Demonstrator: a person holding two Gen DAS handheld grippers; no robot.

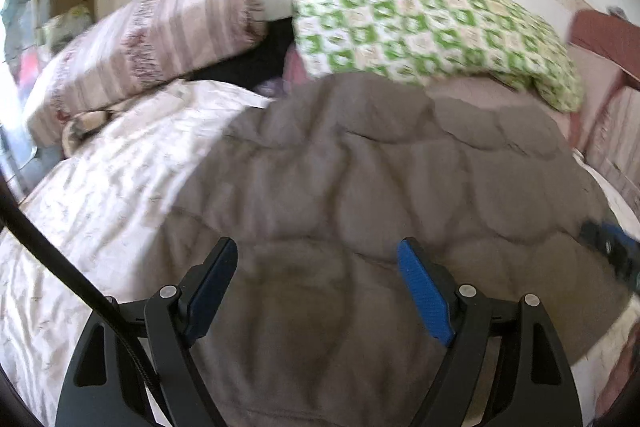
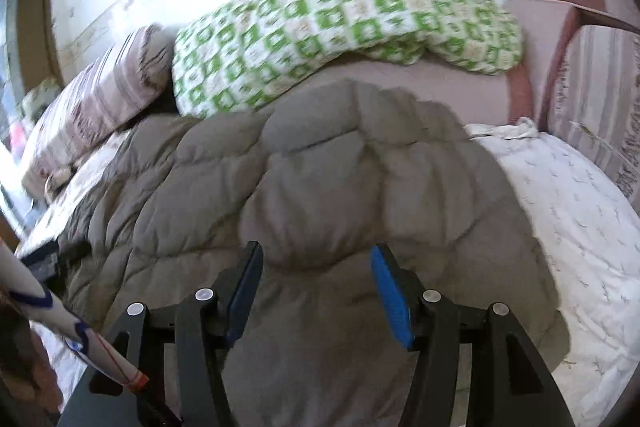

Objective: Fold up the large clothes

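- 2 grippers hang over 1 grey quilted jacket [image 1: 340, 195] spread on a bed with a pale printed bedspread [image 1: 100, 195].
- Left gripper [image 1: 316, 255]: its 2 blue-padded fingers [image 1: 424, 291] stand wide apart, nothing between them; the jacket lies below and ahead of the tips, and the blurred view does not show whether they touch the cloth.
- Right gripper [image 2: 316, 259]: its fingers [image 2: 390, 295] are parted with a puffed fold of the jacket [image 2: 320, 187] bulging just ahead of the gap; the pads do not press on it.
- Both grippers tilt downward toward the bed, looking along the jacket to the headboard end.
- In the left view the jacket fills the centre and right, with bedspread to its left; in the right view bedspread shows to its right.
- Beyond the jacket lie a green-and-white checked pillow [image 1: 432, 27] and a pink striped pillow [image 1: 152, 43], side by side against the white wall.
- A black cable [image 1: 60, 267] crosses the left view's lower left corner.
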